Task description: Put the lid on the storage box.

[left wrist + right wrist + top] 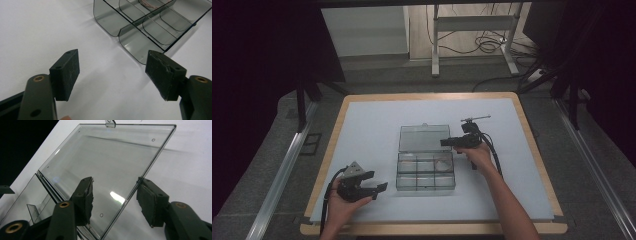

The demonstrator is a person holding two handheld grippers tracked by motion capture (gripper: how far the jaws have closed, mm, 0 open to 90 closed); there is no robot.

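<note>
From above, the box (425, 170) sits mid-table with its lid (424, 138) lying flat on the far side, so it is already open; closing it is, I judge, what remains. My right gripper (447, 142) hangs at the lid's right edge. My left gripper (374, 182) rests near and left of the box, well apart from it.

In the left gripper view, my jaws stand spread with nothing between them; the box's near corner (130, 37) lies ahead and right.

In the right gripper view, my jaws straddle the lid's edge (135, 187), partly spread; I cannot tell whether the pads press on it.
</note>
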